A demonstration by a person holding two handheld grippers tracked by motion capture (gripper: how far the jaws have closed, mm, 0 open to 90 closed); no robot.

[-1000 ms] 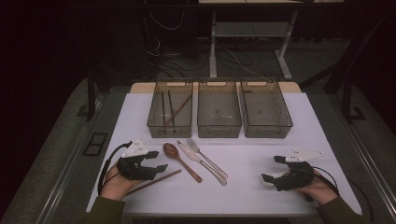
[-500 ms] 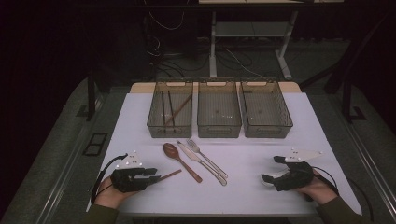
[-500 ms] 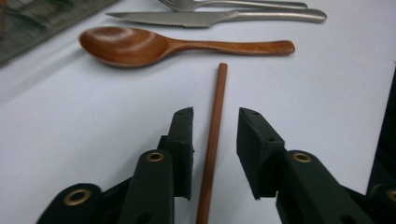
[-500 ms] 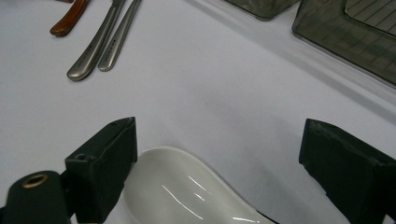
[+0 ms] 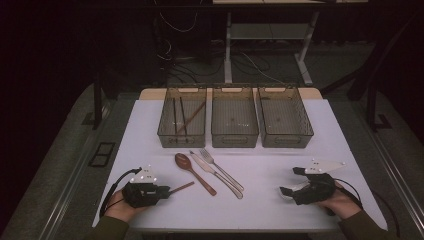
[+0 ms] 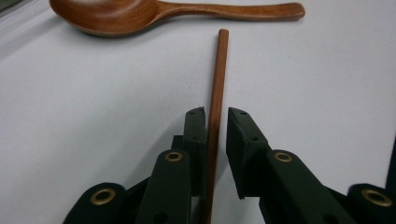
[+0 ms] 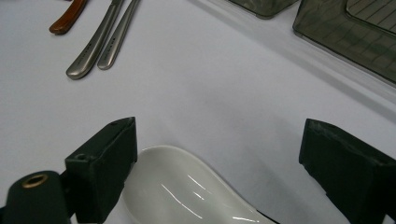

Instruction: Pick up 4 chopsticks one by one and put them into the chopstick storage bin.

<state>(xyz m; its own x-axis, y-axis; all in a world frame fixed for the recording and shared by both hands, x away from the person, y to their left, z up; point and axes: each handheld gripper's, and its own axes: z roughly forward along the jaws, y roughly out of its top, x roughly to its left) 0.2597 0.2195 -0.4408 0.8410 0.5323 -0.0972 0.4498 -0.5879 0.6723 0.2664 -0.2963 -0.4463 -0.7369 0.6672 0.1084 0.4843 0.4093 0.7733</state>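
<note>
The worktop (image 5: 260,200) is seen from above and behind the person, facing forward and down, from well off. The left claw (image 6: 215,122) is looked along from close behind, low over the worktop, toward the wooden spoon (image 6: 154,13) just beyond it, which is shared with the high view. The right claw (image 7: 219,149) is viewed likewise, close and low, with the fork (image 7: 119,33) beyond it shared.
</note>
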